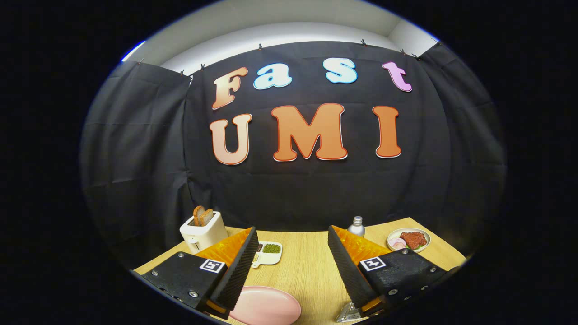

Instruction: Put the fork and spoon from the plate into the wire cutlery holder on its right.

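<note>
Tongs [291,266] held wide apart above a wooden desk [311,271], gripping nothing. Pink plate [266,307] lies just beneath and between their fingers. Beyond the plate sit a white toaster [203,231] holding bread, a divided dish [269,250], a bottle [356,225] and a food bowl [408,239]. Something metallic [347,313], unclear, shows right of the plate.

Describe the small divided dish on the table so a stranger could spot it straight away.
Start at the white toaster with bread slices, at the back of the wooden table. The white divided dish sits just beside it, beyond the open claw, partly behind one finger. Unlike the plain pink plate, it has compartments, one holding something green.
</note>
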`<action>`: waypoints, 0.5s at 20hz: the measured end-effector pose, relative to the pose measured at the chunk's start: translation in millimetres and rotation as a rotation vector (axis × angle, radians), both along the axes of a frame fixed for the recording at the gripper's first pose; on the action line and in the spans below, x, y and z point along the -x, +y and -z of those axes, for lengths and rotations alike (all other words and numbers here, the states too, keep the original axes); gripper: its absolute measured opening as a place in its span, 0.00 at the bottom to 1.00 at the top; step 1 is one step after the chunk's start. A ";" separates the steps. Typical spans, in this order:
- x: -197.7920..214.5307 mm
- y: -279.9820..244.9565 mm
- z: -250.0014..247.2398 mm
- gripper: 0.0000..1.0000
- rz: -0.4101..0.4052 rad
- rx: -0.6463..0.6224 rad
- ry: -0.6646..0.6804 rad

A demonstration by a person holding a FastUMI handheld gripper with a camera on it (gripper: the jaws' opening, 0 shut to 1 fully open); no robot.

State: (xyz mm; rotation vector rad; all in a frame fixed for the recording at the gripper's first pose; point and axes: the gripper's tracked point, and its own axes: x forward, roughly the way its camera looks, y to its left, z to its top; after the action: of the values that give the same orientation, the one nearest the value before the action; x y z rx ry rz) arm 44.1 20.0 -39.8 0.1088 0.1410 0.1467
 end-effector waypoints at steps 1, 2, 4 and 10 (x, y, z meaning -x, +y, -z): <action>-0.2 -1.4 -3.0 0.93 0.006 0.000 -0.009; 0.8 -2.9 -5.5 0.93 0.014 -0.001 -0.017; 2.3 -5.0 -8.6 0.93 0.021 -0.003 -0.027; 4.5 2.0 -9.5 0.93 0.028 0.019 -0.058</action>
State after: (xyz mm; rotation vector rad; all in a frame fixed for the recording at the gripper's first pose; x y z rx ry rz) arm 39.6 22.0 -30.4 0.0875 0.0835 0.1204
